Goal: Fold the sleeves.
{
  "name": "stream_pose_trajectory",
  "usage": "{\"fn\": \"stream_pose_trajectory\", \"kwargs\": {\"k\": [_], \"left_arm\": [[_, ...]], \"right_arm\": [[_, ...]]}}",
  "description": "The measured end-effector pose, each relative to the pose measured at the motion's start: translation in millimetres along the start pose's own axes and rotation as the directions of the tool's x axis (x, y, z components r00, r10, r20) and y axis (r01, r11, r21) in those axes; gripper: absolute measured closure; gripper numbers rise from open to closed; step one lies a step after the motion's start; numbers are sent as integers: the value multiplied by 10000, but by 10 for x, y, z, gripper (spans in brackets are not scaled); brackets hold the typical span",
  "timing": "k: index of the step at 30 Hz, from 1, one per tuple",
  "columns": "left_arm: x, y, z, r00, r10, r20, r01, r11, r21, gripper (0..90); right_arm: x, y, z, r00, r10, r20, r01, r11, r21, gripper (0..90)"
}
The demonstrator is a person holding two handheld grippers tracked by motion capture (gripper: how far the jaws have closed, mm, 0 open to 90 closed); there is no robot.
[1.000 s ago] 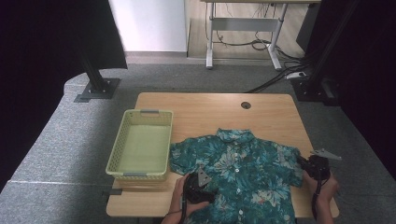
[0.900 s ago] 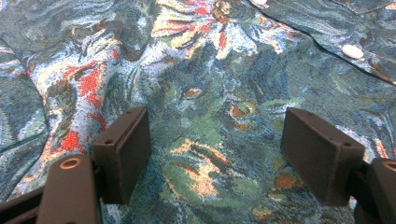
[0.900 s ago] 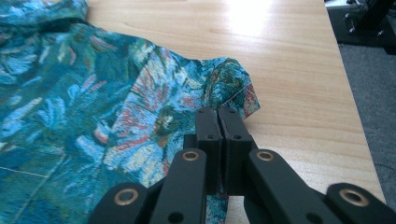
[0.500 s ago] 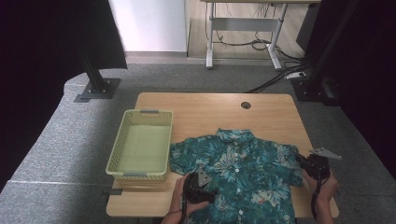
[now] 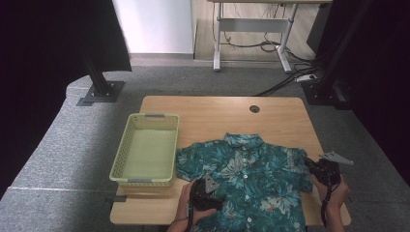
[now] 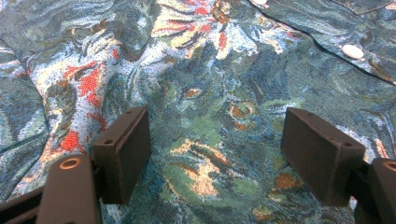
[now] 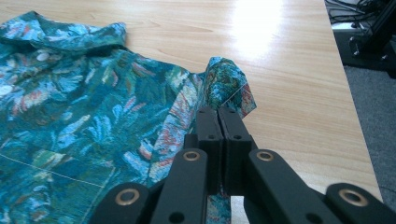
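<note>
A teal floral short-sleeved shirt [image 5: 251, 179] lies spread on the wooden table [image 5: 227, 116], collar toward the far side. My left gripper [image 5: 209, 192] rests over the shirt's lower left front; in the left gripper view its jaws stand open [image 6: 215, 149] just above the fabric [image 6: 205, 84], nothing between them. My right gripper [image 5: 314, 166] is at the shirt's right sleeve. In the right gripper view its jaws [image 7: 217, 116] are shut on the sleeve's edge [image 7: 229, 86], which is lifted into a small peak off the table.
A pale green plastic basket [image 5: 147, 150] stands empty on the table's left part, beside the shirt's left sleeve. A cable hole [image 5: 255, 108] sits near the table's far edge. Bare wood [image 7: 289, 70] runs beyond the right sleeve to the table's right edge.
My right gripper has risen slightly with the sleeve edge in it. The left gripper has kept still.
</note>
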State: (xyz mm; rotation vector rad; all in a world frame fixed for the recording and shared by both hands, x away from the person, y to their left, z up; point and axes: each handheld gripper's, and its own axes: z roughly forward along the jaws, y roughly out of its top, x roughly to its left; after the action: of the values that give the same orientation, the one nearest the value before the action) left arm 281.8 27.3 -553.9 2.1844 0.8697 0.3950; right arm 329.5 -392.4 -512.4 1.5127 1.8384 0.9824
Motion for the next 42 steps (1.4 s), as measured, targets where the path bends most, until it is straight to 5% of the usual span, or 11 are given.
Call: {"fn": "stream_pose_trajectory", "kwargs": {"k": [22,42], "left_arm": [[0,0,0,10000,6,-4,-6,10000,4,240],[0,2,3,10000,-15,-13,15,10000,-3,240]], "right_arm": [[213,91,73,9990,-263,-367,265,9996,35,874],[502,188,332,9949,-761,-663,796,9954,524,874]]}}
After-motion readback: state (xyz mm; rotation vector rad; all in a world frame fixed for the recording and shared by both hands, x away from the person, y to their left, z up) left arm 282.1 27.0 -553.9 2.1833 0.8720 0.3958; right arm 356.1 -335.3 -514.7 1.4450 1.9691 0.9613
